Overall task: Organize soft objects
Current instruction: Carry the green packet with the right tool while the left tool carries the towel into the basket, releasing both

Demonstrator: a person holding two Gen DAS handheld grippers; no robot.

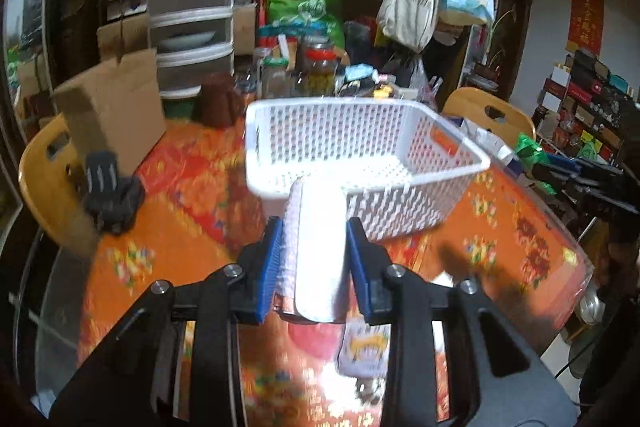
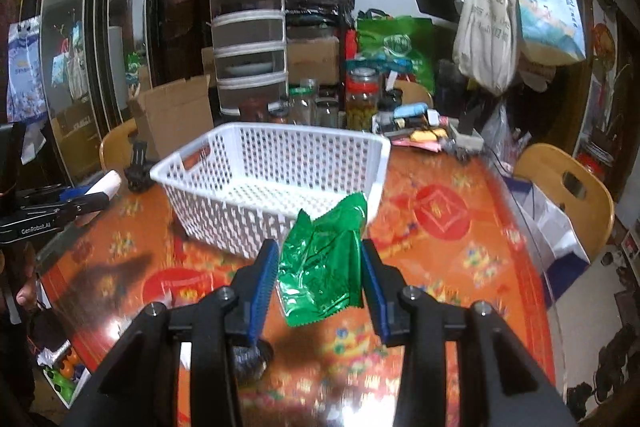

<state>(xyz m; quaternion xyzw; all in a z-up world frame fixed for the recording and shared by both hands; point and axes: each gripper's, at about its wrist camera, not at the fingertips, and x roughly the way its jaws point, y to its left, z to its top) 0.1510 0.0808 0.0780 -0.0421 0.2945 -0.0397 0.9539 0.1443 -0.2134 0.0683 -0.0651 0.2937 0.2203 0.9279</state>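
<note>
A: How are the two hand-held grippers posed?

B: Both tilt downward over the table (image 2: pixel 500 227), which wears an orange patterned cloth, and both face the white perforated basket (image 1: pixel 360 143) standing near the table's middle. The left gripper (image 1: pixel 314 247) has its blue pads clamped on a white roll-shaped packet (image 1: pixel 320 247). The right gripper (image 2: pixel 320 267) is closed on a crinkled green foil packet (image 2: pixel 320 263), one pad on each side of it.

A: Which way do the packets run?

B: The white one's long axis runs along the fingers, away from the camera, its far rounded end overlapping the basket's near wall in the left wrist view. The green packet stands roughly upright between the pads, its serrated top edge toward the basket and its lower edge hanging below the fingers. Both are held above the cloth on the basket's near side, and neither is in it.

A: What does one view give that the other lacks?

B: The right wrist view shows the left gripper from the side at the table's left edge, the white packet's end sticking out past its tips. It also shows the basket's floor, bare. The left wrist view shows a blurred printed pouch (image 1: pixel 362 347) on the cloth beneath its fingers, and the right gripper only as a dark shape with a scrap of green at the right edge.
</note>
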